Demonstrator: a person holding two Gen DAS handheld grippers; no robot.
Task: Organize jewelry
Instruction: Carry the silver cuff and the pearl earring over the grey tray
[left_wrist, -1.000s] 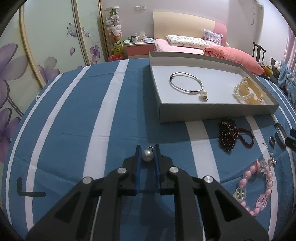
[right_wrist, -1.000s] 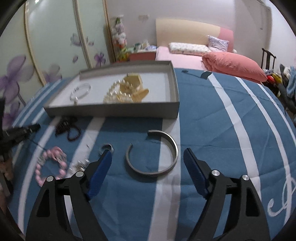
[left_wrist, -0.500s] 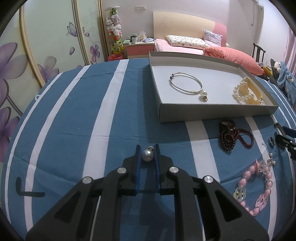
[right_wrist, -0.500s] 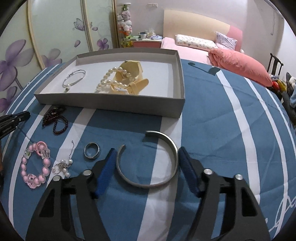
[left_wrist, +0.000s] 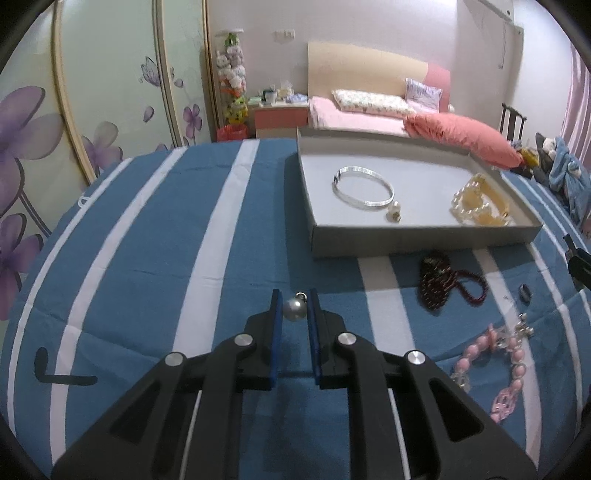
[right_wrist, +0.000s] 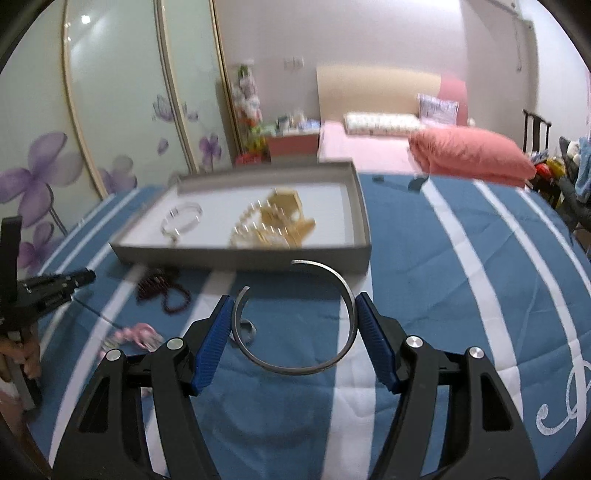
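Pinching a pearl pendant (left_wrist: 294, 308), left gripper (left_wrist: 293, 308); right gripper (right_wrist: 295, 314) apparently clasping blurred cuff bangle (right_wrist: 295, 317)

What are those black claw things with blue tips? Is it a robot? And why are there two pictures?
No robot: a person holds two pinching tools, each with a camera looking along its fingers. One picture is from the left gripper, pinching a small pearl. The other is from the right gripper, clamping a silver cuff. All this sits on a striped blue cloth. The grey tray holds a bangle and pearls. Outside it lie dark red beads, a pink bracelet and a ring.
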